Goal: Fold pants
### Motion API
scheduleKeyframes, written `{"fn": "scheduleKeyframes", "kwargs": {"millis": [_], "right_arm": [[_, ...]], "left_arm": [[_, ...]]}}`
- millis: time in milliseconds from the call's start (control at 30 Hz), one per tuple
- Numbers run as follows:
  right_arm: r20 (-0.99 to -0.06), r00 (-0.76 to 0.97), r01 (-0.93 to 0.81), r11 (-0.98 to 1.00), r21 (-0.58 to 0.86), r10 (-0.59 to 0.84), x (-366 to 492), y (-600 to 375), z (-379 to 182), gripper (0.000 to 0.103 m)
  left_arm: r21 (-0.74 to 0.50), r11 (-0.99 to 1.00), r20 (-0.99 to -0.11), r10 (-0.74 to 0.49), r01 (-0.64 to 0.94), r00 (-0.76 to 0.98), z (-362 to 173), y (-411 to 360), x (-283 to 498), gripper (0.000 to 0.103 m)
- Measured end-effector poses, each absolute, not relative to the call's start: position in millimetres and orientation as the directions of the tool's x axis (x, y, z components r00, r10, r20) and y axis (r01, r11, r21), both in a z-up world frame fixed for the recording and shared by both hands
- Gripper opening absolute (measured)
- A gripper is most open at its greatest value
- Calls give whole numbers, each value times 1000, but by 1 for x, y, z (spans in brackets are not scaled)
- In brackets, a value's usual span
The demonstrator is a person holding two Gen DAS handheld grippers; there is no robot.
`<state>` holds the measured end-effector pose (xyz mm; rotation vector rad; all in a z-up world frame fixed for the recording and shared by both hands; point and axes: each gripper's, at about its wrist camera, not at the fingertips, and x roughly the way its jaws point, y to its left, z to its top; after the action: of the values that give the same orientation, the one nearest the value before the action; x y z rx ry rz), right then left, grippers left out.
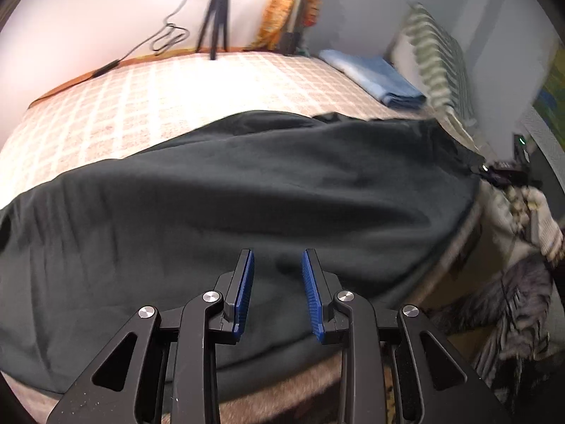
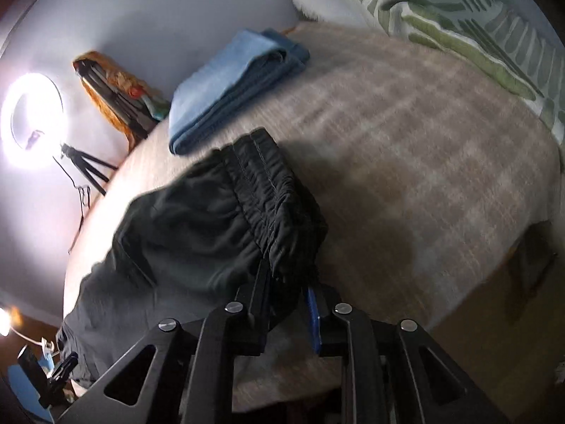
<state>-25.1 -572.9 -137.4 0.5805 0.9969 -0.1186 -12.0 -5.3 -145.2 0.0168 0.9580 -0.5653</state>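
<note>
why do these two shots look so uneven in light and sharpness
Left wrist view: glare whitens the wall and far bedspread; the right edge is motion-smeared, the open left tool sharp over the black pants. Right wrist view: the ring light flares, the bedspread streaks with blur, fisheye bends the bed edge, and the right tool grips the waistband.

The pants (image 1: 247,190) lie spread on the bed (image 1: 141,99), reaching its near edge. Beyond the pants, toward the wall, a folded towel (image 1: 374,77) rests on the bed, with a pillow (image 1: 438,60) just right of the towel. Left of the towel, at the bed's far edge, stands a tripod (image 1: 215,17). The left gripper (image 1: 277,258) hangs over the pants' near part; the right gripper (image 2: 286,279) meets their waistband (image 2: 268,190) (gathered end).
</note>
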Motion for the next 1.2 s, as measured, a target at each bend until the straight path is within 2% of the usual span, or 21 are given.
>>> {"fn": "scheduleKeyframes", "kwargs": {"millis": [33,67,100,167,233,533,633,767,867,967,1200], "right_arm": [[-824,547,349,855,384,147,-25,-572,-132,31],[-834,542,348,876,334,103,-25,-569,-123,35],[-837,544,346,890,296,67,-26,-567,-116,38],[-824,566,326,921,216,-7,-28,-559,-95,38],[-800,599,302,933,198,-24,-30,-551,-79,40],[-724,667,31,963,266,178,10,-478,-51,44],[-699,670,-50,955,293,250,28,-446,-54,44],[-702,632,-161,941,298,330,47,-402,-69,45],[-712,597,-237,929,286,371,51,-370,-85,45],[-728,552,-297,912,284,407,49,-346,-94,45],[-747,364,-598,755,270,556,2,-271,-113,45]], "left_arm": [[-215,846,-779,-450,488,437,-143,-6,-16,26],[-188,831,-783,-449,524,431,-141,-8,-22,28],[-147,812,-791,-439,564,427,-140,-13,-28,35],[-61,786,-799,-408,615,443,-140,-20,-37,43],[-14,770,-811,-382,638,442,-145,-24,-40,43],[25,750,-850,-333,661,410,-168,-33,-38,43],[30,745,-842,-340,666,418,-167,-33,-38,37],[17,739,-835,-361,674,416,-167,-33,-39,17],[30,732,-829,-362,681,426,-167,-34,-42,7],[29,735,-822,-368,677,435,-166,-33,-44,5],[-21,750,-818,-393,661,420,-164,-28,-41,3]]}}
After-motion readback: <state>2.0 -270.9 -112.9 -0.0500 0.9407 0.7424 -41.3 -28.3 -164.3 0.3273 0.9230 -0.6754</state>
